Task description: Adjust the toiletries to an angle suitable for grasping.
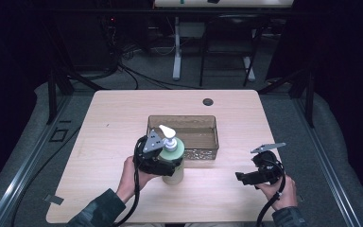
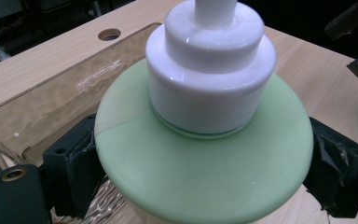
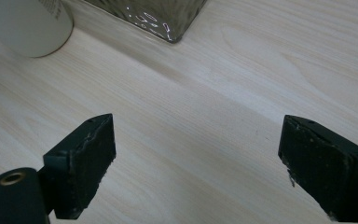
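Note:
A pale green pump bottle (image 1: 174,148) with a white pump head stands on the table just in front of a clear brown bin (image 1: 203,152). My left gripper (image 1: 164,165) is shut on the bottle's body from its left side. In the left gripper view the black fingers (image 2: 72,168) press both sides of the green shoulder (image 2: 191,177) under the white collar. My right gripper (image 1: 241,178) hovers open at the front right, pointing left, nothing between its jaws. In the right gripper view (image 3: 196,158) the bottle's base (image 3: 25,28) rests on the wood at the upper left.
The bin (image 2: 51,107) looks empty; its corner (image 3: 163,16) lies ahead of the right gripper. A round cable hole (image 1: 208,101) sits in the wooden table (image 1: 113,118) at the back. Dark floor, cables and desk legs lie beyond the table.

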### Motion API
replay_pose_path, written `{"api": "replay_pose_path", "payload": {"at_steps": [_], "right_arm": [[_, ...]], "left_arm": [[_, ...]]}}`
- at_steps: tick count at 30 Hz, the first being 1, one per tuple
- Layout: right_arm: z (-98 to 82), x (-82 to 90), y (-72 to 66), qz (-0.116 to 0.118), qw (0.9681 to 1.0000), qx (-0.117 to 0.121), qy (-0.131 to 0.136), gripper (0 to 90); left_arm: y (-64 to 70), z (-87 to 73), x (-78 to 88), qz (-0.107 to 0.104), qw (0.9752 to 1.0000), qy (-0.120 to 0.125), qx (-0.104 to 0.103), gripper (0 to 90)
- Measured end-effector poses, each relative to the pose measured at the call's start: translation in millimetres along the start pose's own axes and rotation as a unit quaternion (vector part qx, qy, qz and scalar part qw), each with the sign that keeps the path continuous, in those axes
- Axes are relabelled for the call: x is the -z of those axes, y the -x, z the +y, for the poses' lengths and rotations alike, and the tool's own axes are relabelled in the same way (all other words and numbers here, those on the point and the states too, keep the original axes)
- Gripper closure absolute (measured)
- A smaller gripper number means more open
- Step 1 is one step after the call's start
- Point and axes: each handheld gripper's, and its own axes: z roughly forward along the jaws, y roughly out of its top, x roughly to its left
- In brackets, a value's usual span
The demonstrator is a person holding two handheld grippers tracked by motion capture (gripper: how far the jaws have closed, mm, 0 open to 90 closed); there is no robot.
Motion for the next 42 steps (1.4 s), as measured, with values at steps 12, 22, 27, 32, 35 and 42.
{"api": "replay_pose_path", "payload": {"at_steps": [12,22,27,32,35,42], "right_arm": [[0.0,0.5,0.3,-0.002,1.0,0.002,0.0,10.7],[-0.2,0.6,0.6,0.0,1.0,0.001,0.0,10.8],[-0.2,0.4,0.5,0.0,1.0,0.002,-0.001,10.9],[-0.1,0.3,0.3,0.0,1.0,0.001,-0.001,11.0],[-0.1,0.4,0.3,0.0,1.0,0.001,0.0,11.1],[0.1,0.0,-0.3,0.002,1.0,0.002,0.0,11.1]], "left_arm": [[11.7,11.7,-20.7,-0.015,0.9997,0.008,-0.015,12.2],[25.7,25.2,-41.8,-0.041,0.9988,0.011,-0.026,12.2],[33.3,30.9,-50.6,-0.05,0.9981,0.013,-0.032,12.1],[41.1,37.0,-59.0,-0.061,0.9973,0.012,-0.038,12.1],[45.4,40.2,-64.8,-0.067,0.9968,0.015,-0.042,12.1],[54.2,46.9,-76.5,-0.08,0.9953,0.019,-0.05,12.1]]}}
